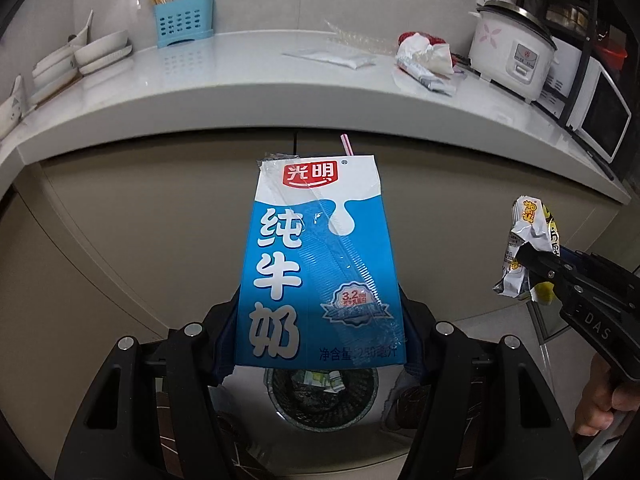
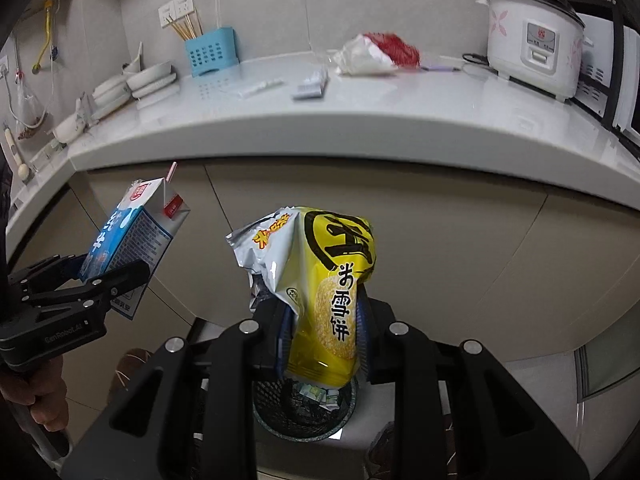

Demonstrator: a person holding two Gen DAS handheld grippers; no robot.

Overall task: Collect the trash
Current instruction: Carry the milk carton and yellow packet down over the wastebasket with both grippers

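My left gripper (image 1: pixel 320 344) is shut on a blue and white milk carton (image 1: pixel 316 256) with a pink straw, held upright in front of the counter; it also shows in the right wrist view (image 2: pixel 132 236). My right gripper (image 2: pixel 324 320) is shut on a crumpled yellow and silver snack bag (image 2: pixel 320 292), also visible in the left wrist view (image 1: pixel 524 252). Both are held above a black mesh trash bin (image 1: pixel 320 404) on the floor, which holds some wrappers (image 2: pixel 320 394).
A white counter (image 1: pixel 248 92) runs across behind. On it lie a crumpled white and red bag (image 1: pixel 424 56), clear plastic wrappers (image 1: pixel 332 58), a blue utensil holder (image 1: pixel 184 20), stacked bowls (image 1: pixel 100 52) and a rice cooker (image 1: pixel 512 52). Beige cabinet doors (image 2: pixel 460 248) stand below.
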